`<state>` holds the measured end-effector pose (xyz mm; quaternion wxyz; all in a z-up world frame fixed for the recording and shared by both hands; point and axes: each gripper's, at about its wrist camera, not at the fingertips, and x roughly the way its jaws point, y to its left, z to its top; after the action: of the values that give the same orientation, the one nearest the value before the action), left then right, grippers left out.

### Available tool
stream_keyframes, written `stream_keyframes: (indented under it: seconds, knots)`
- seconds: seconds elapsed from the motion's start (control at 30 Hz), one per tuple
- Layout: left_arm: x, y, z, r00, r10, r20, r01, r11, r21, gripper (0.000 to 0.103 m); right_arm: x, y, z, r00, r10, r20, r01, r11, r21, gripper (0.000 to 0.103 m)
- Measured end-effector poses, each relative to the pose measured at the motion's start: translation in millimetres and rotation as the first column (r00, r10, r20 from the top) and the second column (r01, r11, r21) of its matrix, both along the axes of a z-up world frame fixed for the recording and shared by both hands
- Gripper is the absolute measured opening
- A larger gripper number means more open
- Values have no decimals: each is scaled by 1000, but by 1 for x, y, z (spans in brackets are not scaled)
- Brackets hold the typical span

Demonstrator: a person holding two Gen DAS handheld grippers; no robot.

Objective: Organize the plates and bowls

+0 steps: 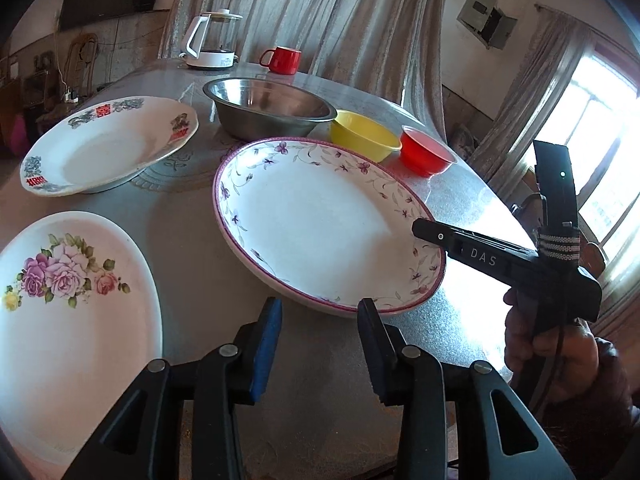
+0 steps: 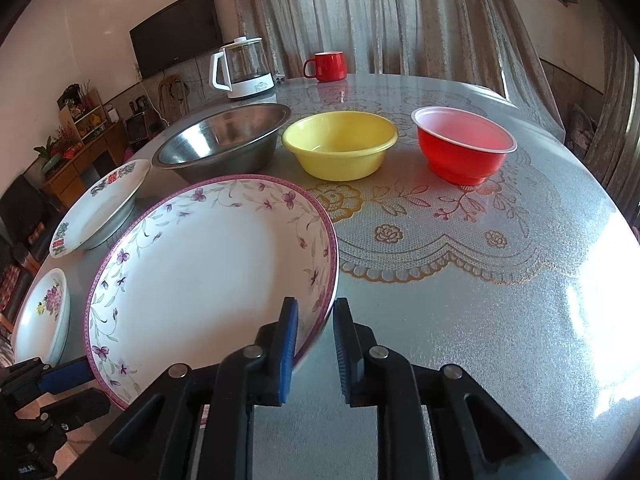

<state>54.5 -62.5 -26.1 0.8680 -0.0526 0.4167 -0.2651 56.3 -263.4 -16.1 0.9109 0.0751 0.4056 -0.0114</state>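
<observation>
Straddling the near rim of the round, purple-flowered ceramic plate (image 2: 208, 276), the right hand-held gripper (image 2: 316, 344) has its ribbed pads either side, not visibly clamped. The left hand-held gripper (image 1: 318, 344) hangs wide over the glittery grey surface (image 1: 320, 360). Steel bowl (image 2: 224, 140), yellow plastic bowl (image 2: 340, 146) and red bowl (image 2: 464, 144) line the far side.

White letters "DAS" stand on the black arm of the right hand-held gripper (image 1: 426, 236). The white plate with red marks (image 1: 108, 148) carries red Chinese characters on its rim, too small to read surely.
</observation>
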Motion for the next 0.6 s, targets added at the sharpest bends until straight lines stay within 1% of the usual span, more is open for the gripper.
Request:
stream_keyframes:
  seconds: [0.07, 0.1, 0.17, 0.3, 0.5, 0.6]
  knots:
    - [5, 2, 1, 1000, 20, -8, -20, 1000, -4, 44, 1, 1, -2, 1000, 2, -10, -2, 1000, 5, 21]
    - [9, 3, 2, 999, 30, -13, -30, 1000, -8, 44, 3, 0, -3, 1000, 9, -25, -9, 1000, 21, 22]
    - [17, 3, 4, 998, 60, -9, -60, 998, 12, 44, 4, -1, -7, 999, 16, -41, -13, 997, 70, 24]
    - [37, 1, 2, 996, 87, -15, -86, 996, 36, 42, 3, 3, -8, 999, 16, -32, -15, 999, 38, 24]
    - [54, 3, 1, 994, 108, -36, -107, 994, 32, 42, 3, 1, -5, 999, 22, -24, -21, 998, 56, 23]
    - [56, -1, 0, 994, 106, -33, -104, 993, 51, 42, 5, -1, -1, 1000, 11, -20, -10, 998, 57, 23]
